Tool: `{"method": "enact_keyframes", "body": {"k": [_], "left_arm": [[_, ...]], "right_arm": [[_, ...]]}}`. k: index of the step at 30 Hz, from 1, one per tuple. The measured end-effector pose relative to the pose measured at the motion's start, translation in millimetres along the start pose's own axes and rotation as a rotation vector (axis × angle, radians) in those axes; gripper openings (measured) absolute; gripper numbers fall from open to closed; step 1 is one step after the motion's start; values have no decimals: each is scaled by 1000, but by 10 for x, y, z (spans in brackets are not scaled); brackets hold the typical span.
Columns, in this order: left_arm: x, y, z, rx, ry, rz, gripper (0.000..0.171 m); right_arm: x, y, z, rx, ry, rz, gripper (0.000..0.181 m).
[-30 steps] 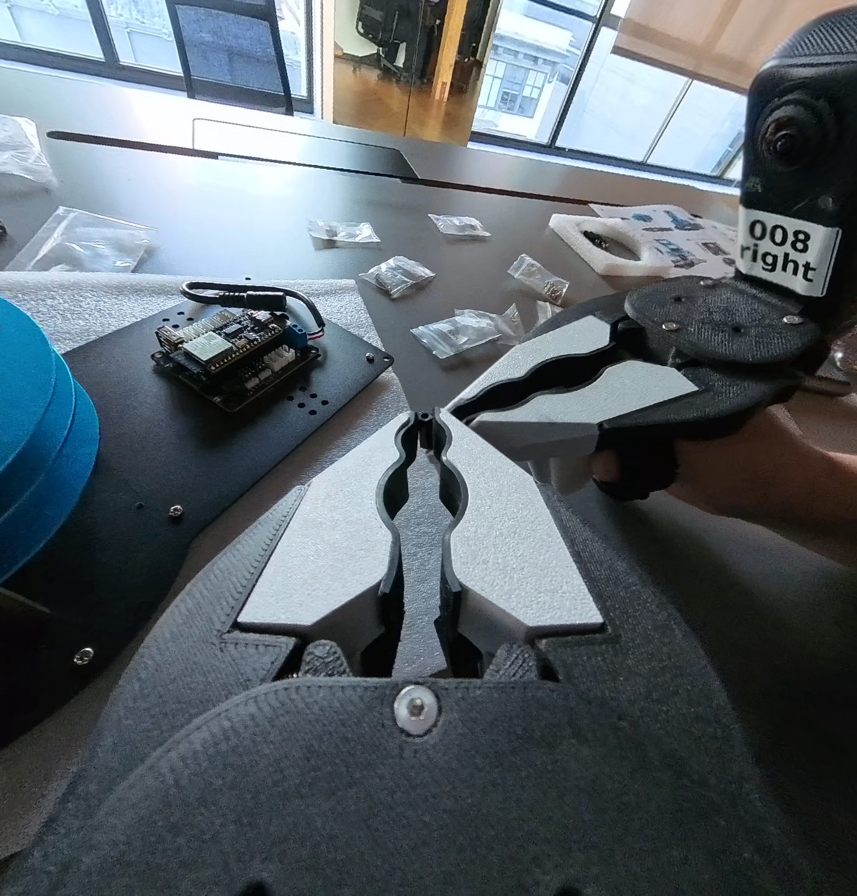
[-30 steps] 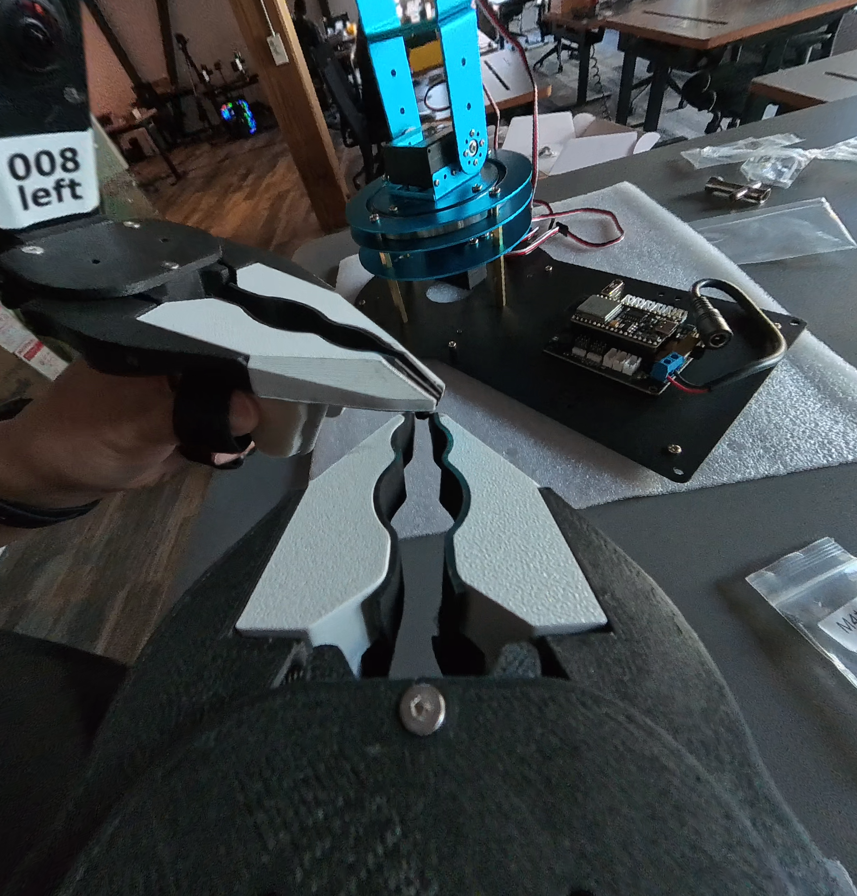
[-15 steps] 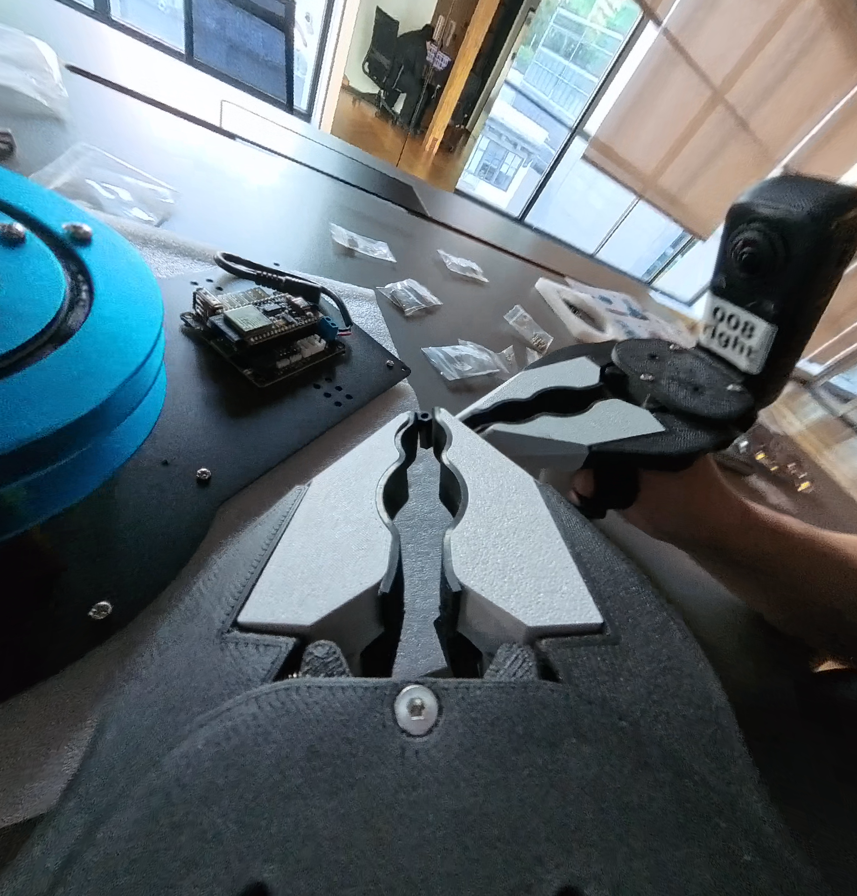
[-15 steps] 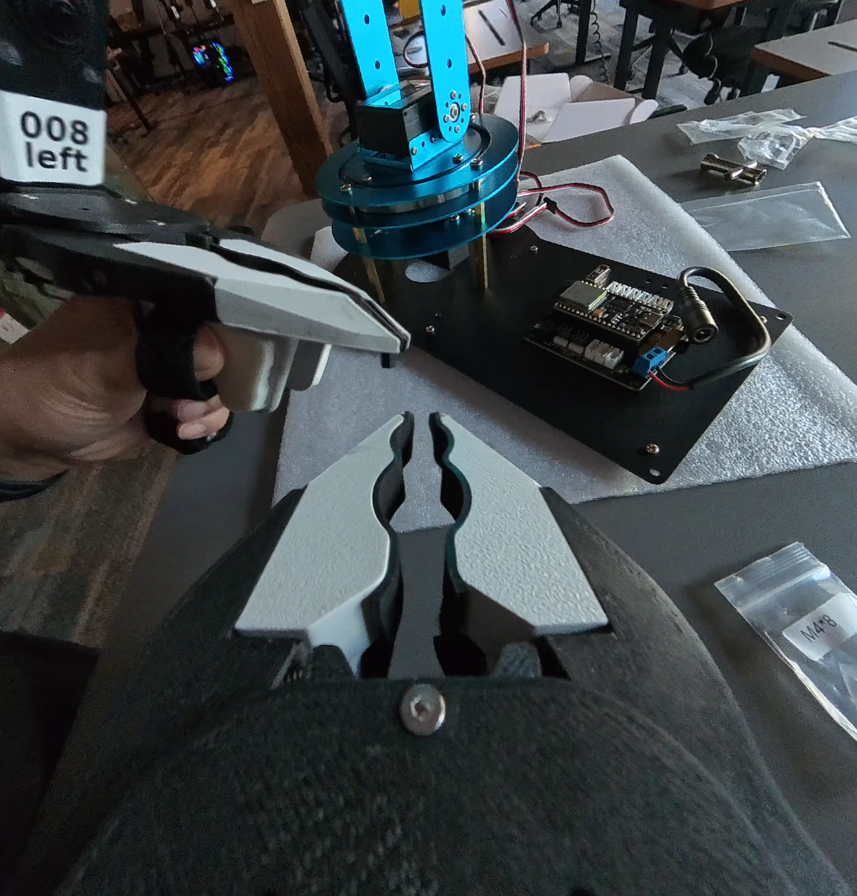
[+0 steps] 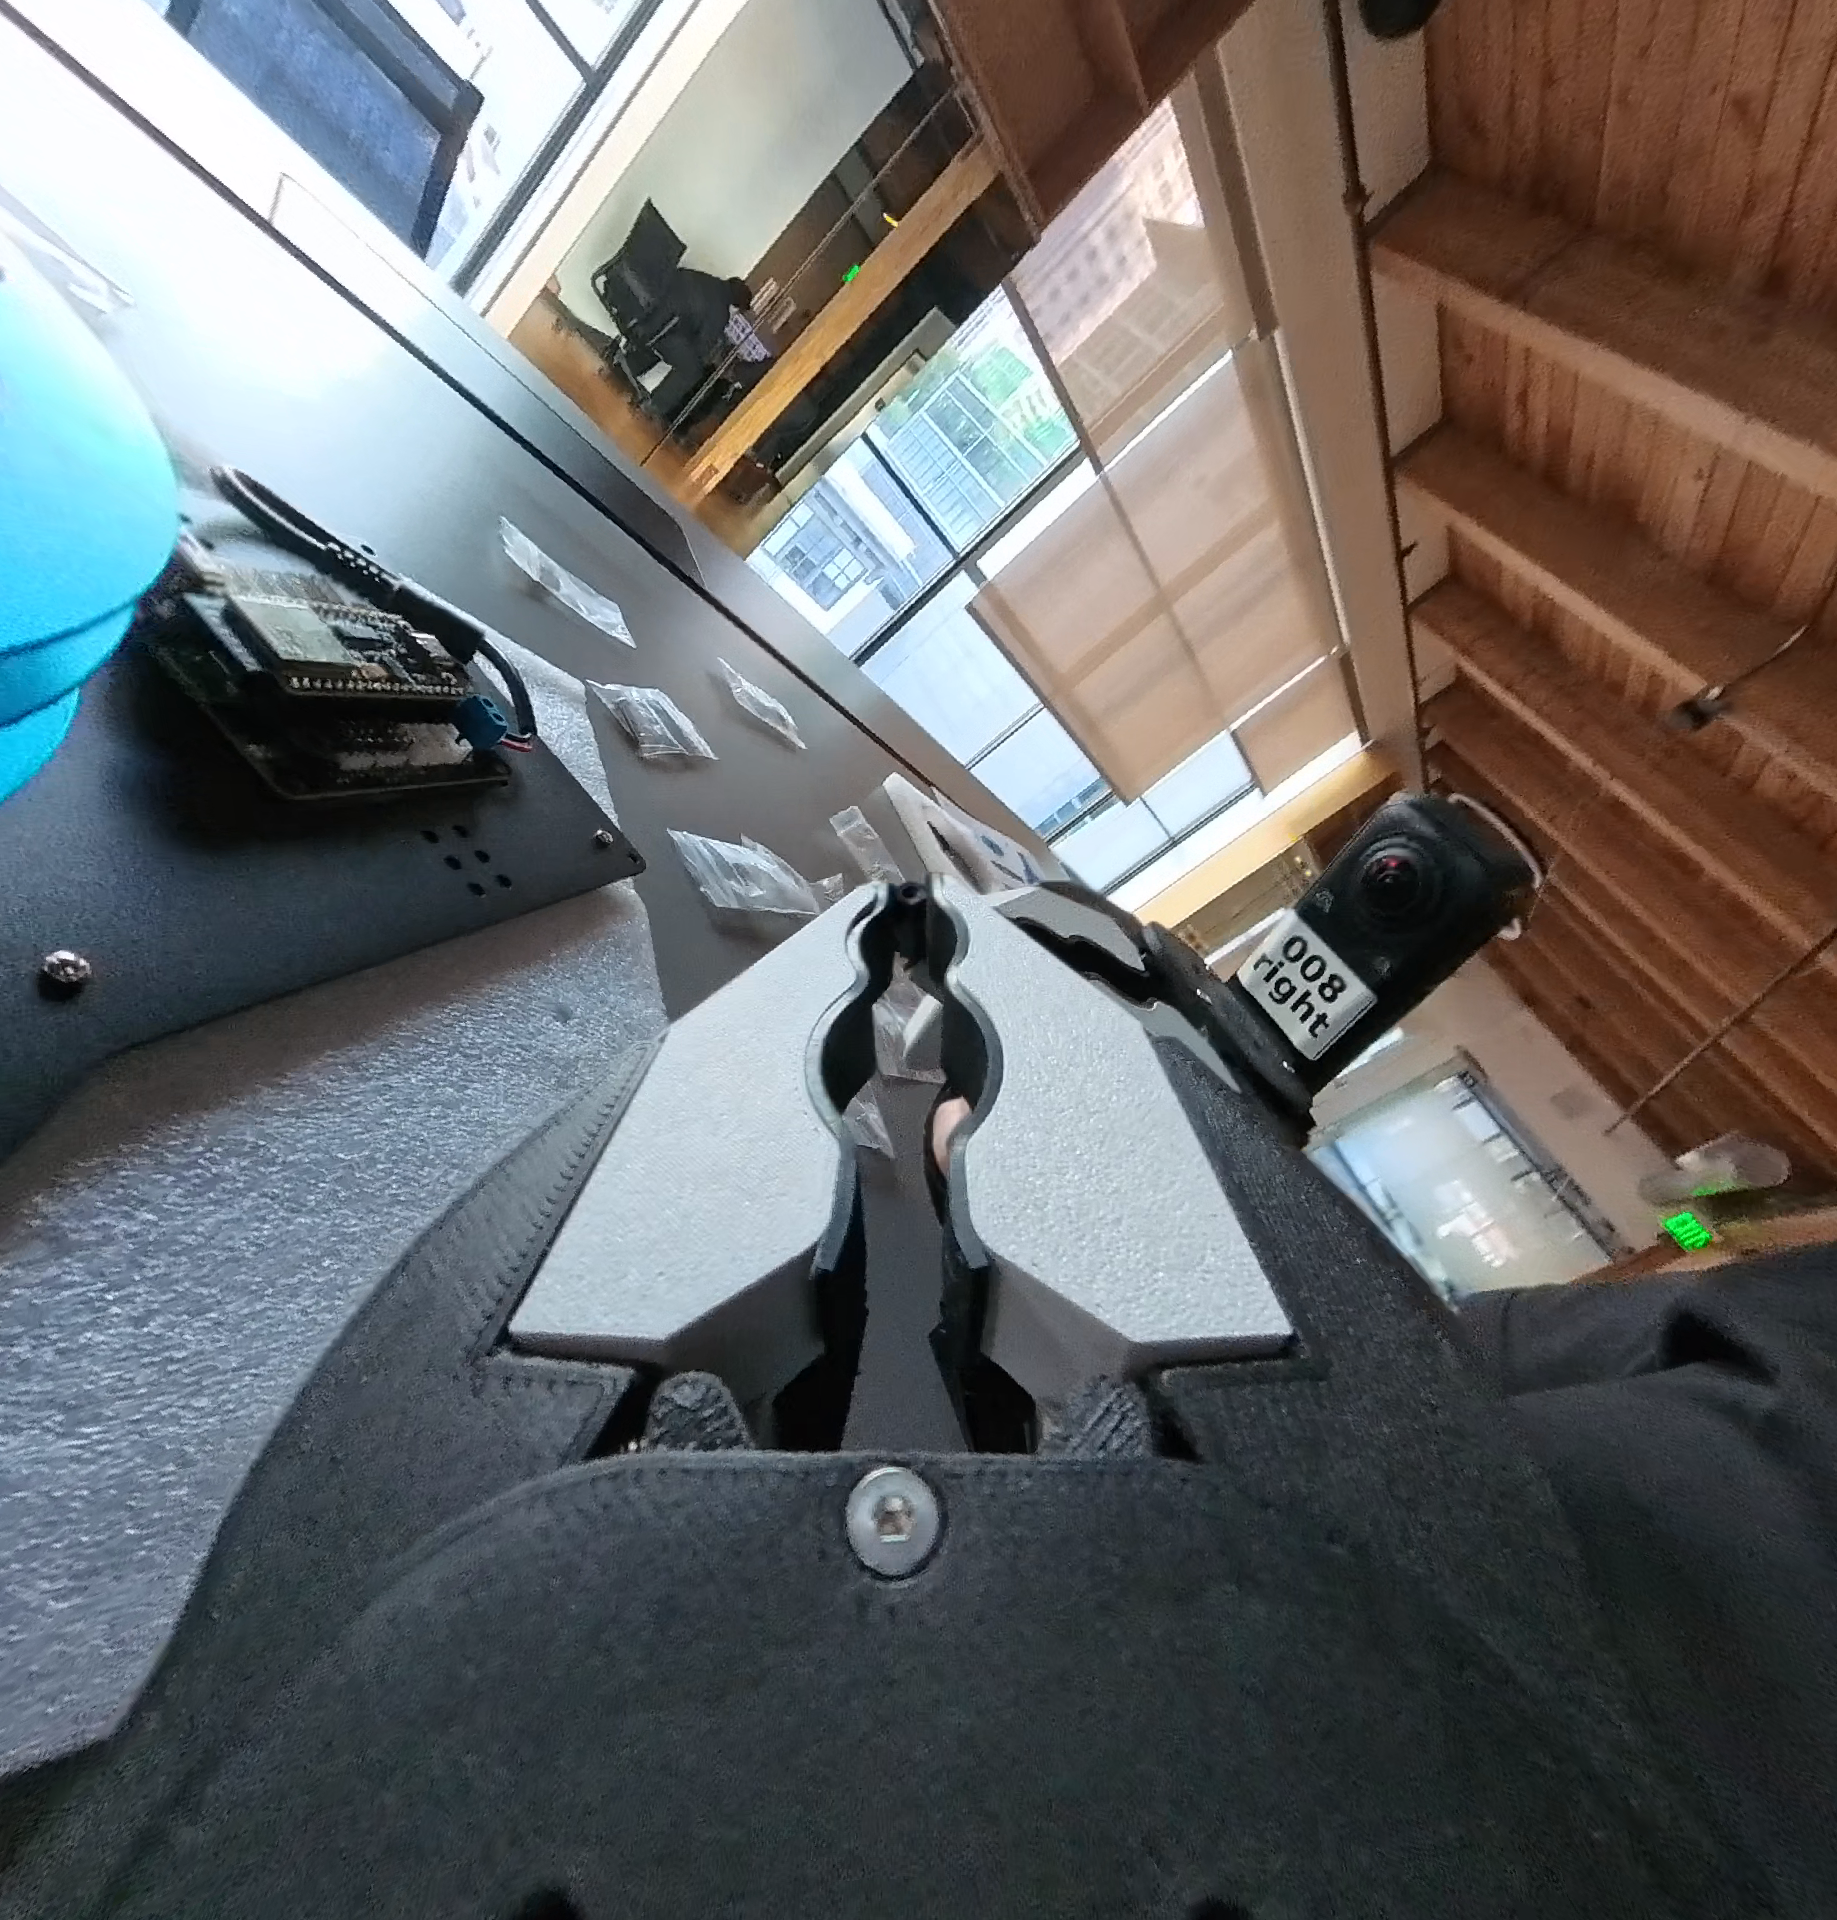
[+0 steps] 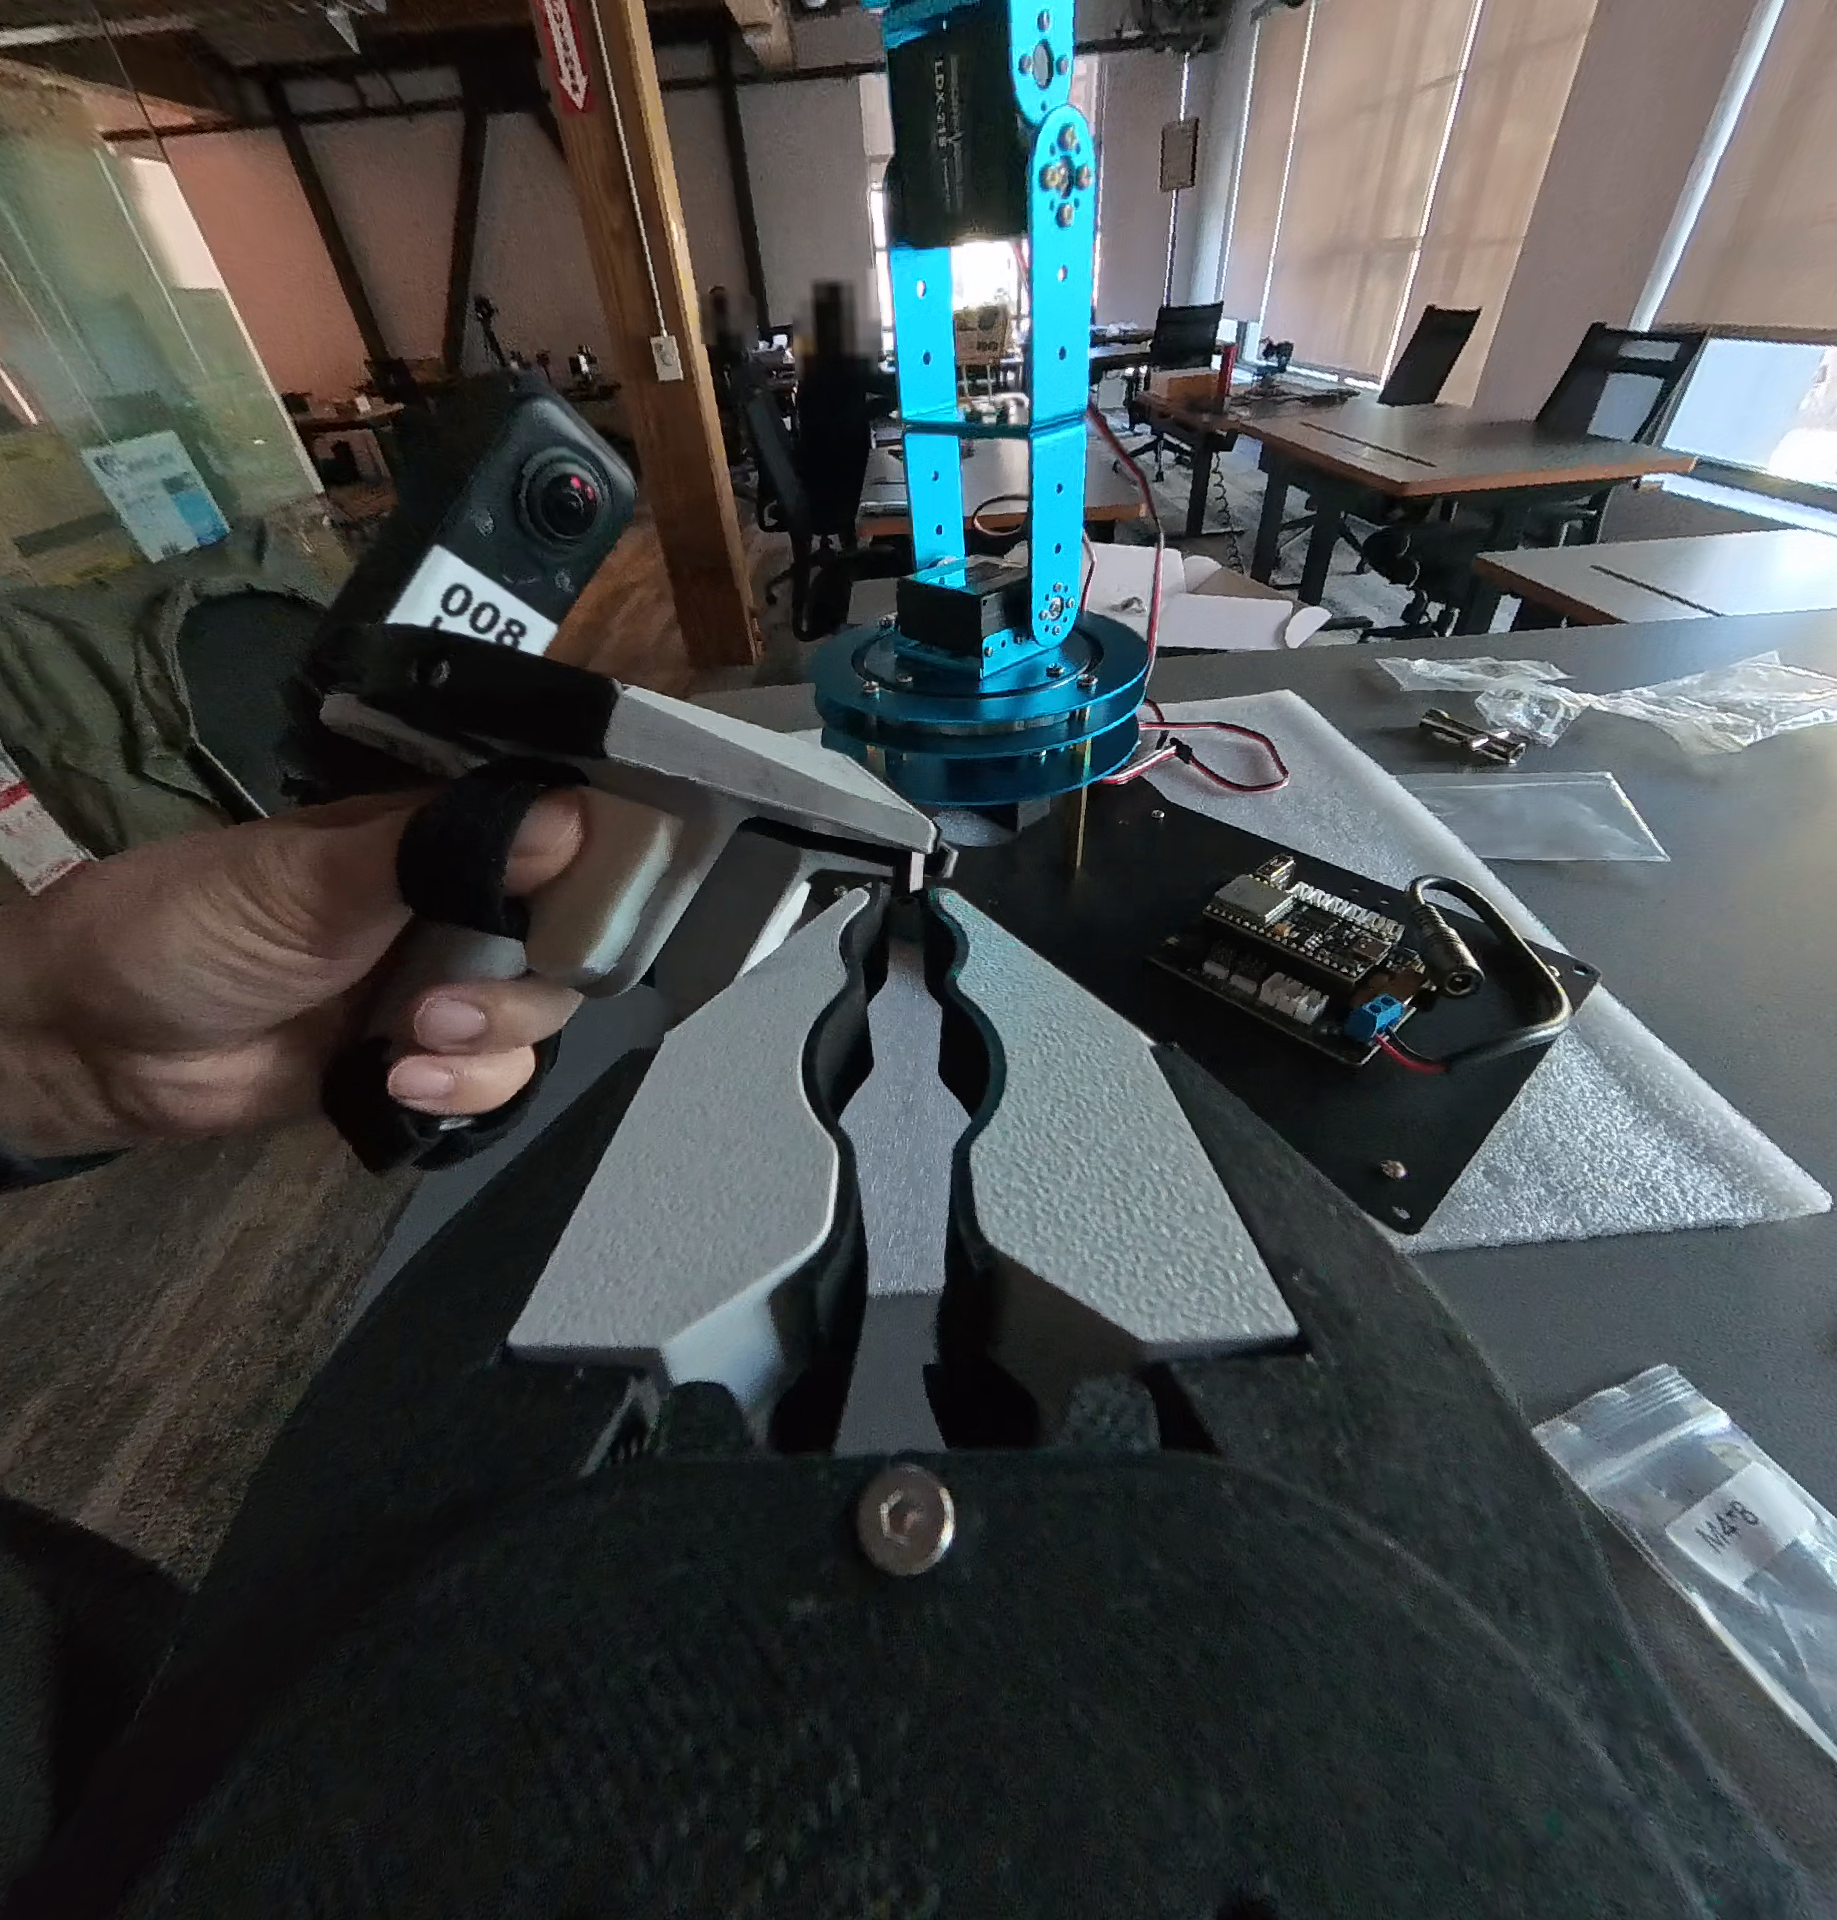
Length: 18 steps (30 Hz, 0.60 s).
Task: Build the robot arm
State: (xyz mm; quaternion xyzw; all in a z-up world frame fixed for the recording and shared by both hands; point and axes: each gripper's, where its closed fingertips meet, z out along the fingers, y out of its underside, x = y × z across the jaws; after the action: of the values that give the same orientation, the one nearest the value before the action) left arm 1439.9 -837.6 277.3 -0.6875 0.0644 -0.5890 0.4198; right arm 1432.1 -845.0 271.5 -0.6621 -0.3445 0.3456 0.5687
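We see a dark grey surface point(image 6: 1724, 935) carrying a white foam sheet point(image 6: 1620, 1143), a black metal base plate point(image 6: 1413, 1122), a blue metal robot arm point(image 6: 981, 727) and a green-and-black circuit board point(image 6: 1298, 956). The left claw point(image 6: 929, 847) pinches a small black part point(image 6: 909, 878), which sits at the tips of the narrowly parted right claw point(image 6: 903, 904).

Left claw point(image 5: 906, 902) nips a small black part point(image 5: 908, 894) at its tips. Right claw point(image 6: 906, 902) tips meet left's, slightly parted, just near the blue arm base point(image 6: 981, 717) over the counter point(image 6: 1724, 935).
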Motion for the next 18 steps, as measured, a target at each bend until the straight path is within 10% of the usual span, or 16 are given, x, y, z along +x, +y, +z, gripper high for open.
{"method": "enact_keyframes", "body": {"k": [11,18], "left_arm": [[-81,-23,-132,78,12,-82,12],[-237,-215,-424,84,-79,108,9]], "right_arm": [[7,122,-23,-45,-19,43,4],[366,383,75,-332,0,24,4]]}}
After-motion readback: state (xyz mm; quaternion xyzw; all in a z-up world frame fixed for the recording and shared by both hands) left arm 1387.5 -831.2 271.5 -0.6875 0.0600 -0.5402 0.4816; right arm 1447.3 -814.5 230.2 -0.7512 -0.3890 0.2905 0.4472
